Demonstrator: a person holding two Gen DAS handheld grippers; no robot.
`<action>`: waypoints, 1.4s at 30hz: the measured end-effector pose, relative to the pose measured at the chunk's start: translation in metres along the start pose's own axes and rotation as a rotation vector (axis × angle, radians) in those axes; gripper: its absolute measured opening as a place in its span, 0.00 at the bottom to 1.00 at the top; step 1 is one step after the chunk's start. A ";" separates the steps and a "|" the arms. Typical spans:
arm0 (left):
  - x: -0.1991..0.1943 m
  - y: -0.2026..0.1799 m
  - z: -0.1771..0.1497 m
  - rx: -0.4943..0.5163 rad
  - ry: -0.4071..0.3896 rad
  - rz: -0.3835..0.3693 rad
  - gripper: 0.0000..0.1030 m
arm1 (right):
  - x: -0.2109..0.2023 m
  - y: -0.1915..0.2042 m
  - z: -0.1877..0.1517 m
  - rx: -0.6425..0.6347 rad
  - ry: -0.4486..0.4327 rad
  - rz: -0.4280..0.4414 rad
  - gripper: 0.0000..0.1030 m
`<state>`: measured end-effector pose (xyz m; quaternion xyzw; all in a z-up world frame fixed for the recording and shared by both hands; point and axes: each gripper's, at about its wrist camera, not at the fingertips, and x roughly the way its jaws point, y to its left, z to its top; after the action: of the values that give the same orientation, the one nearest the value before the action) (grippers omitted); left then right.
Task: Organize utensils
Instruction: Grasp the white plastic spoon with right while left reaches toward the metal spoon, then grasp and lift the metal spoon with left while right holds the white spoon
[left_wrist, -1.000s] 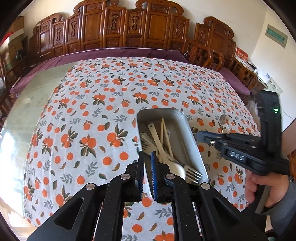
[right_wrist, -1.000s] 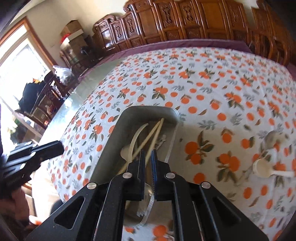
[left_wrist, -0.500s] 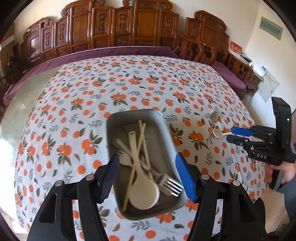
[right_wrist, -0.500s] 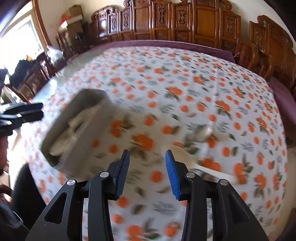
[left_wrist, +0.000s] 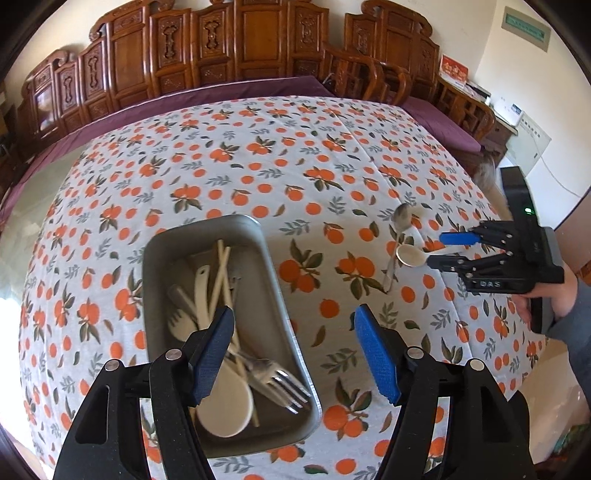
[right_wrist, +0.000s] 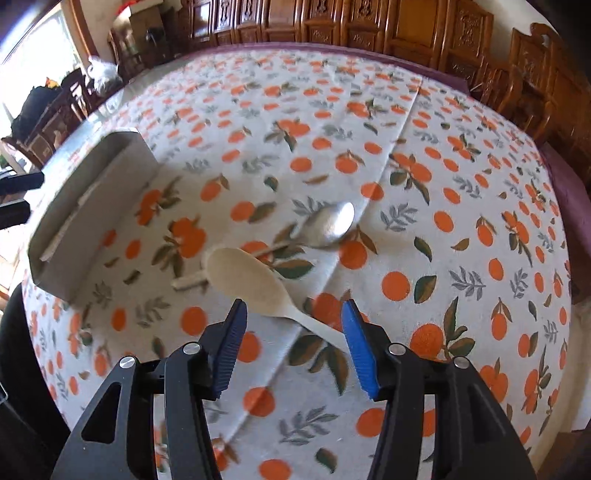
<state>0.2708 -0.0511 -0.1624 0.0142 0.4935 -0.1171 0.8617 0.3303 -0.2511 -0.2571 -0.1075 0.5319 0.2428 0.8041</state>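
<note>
Both sets of fingers, pressed together a second ago, are now opening (nothing held). The right gripper has been shifted from over the tray to the cream spoon beside it, indicating the next pickup.

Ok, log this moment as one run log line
left gripper: opening, empty, over metal tray | right gripper: opening, astride cream spoon handle, not gripping | steel spoon: on tablecloth

Right wrist view: tray blurred, contents unreadable; left claw beside it cut off by frame edge. Cream spoon handle end hidden behind a right claw finger. Left wrist view: cream ladle in tray partly hidden behind a claw finger.
</note>
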 end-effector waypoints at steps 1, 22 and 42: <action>0.001 -0.003 0.001 0.003 0.002 0.000 0.63 | 0.003 -0.001 0.000 -0.008 0.010 -0.003 0.54; 0.052 -0.063 0.029 0.077 0.047 -0.042 0.63 | -0.014 -0.009 -0.032 -0.072 -0.009 0.053 0.08; 0.148 -0.125 0.092 0.174 0.074 -0.107 0.51 | -0.038 -0.072 -0.078 0.232 -0.122 0.022 0.08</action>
<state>0.3934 -0.2131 -0.2299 0.0669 0.5130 -0.2046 0.8309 0.2924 -0.3570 -0.2607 0.0070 0.5078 0.1945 0.8392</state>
